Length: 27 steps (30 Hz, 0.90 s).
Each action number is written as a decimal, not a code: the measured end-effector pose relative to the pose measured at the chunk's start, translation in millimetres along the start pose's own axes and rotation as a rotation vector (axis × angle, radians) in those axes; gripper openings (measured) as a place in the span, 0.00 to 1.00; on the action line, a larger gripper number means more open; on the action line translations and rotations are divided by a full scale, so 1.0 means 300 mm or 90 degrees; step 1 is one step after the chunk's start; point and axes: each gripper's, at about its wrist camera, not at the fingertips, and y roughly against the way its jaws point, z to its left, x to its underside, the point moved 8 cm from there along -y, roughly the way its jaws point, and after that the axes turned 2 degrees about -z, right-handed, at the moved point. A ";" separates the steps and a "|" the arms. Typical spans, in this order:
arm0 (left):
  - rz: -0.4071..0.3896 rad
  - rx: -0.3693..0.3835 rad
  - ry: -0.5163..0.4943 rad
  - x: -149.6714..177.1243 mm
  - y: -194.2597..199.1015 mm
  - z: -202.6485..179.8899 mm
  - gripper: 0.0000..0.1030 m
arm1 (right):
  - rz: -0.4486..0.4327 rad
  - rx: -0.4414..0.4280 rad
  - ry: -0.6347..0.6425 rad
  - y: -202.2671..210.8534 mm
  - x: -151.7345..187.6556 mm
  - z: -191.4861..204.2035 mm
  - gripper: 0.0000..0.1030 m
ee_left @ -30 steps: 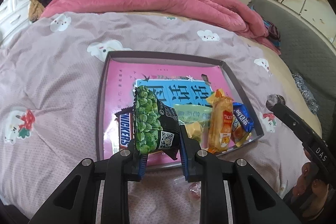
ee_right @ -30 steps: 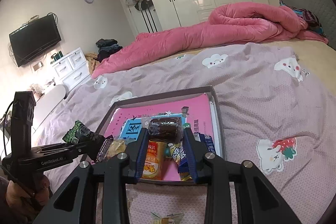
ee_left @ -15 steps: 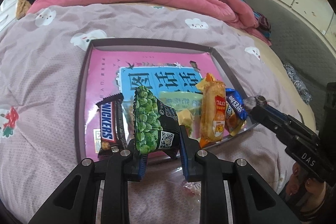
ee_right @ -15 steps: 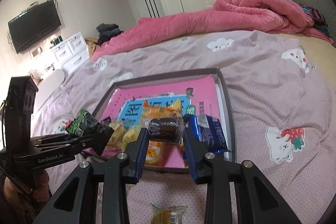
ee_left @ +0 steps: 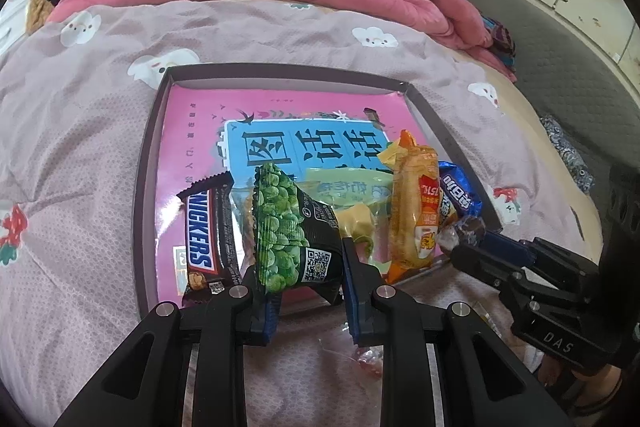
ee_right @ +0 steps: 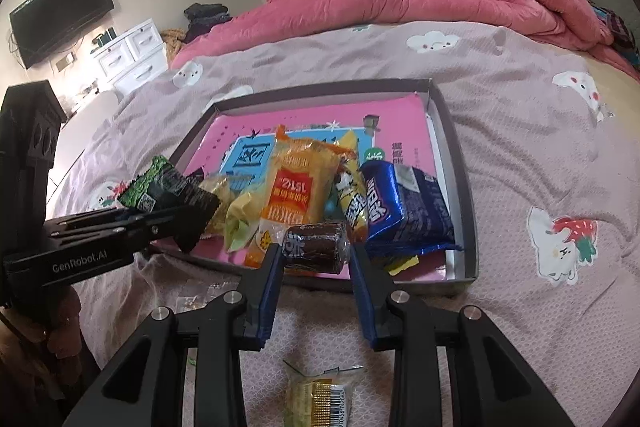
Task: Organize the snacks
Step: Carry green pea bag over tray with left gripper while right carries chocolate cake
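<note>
My left hand-held gripper [ee_left: 306, 287] is clamped on a green pea packet [ee_left: 288, 227] over the near edge of the tray [ee_left: 140, 187] on the bed [ee_left: 72, 147]. A Snickers bar [ee_left: 204, 227] lies at the tray's near left corner. An orange packet [ee_left: 414, 211] and a blue packet [ee_left: 460, 191] sit by the near right corner, where my right hand-held gripper [ee_left: 466, 241] holds a dark roll [ee_left: 472, 227].
</note>
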 end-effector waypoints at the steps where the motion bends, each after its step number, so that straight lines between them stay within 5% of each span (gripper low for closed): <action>1: 0.000 -0.001 0.000 0.000 -0.002 0.002 0.26 | 0.002 0.001 0.000 -0.003 0.001 0.001 0.33; 27: -0.012 -0.001 -0.006 -0.024 -0.038 0.011 0.26 | 0.002 0.010 -0.008 -0.069 -0.025 -0.003 0.33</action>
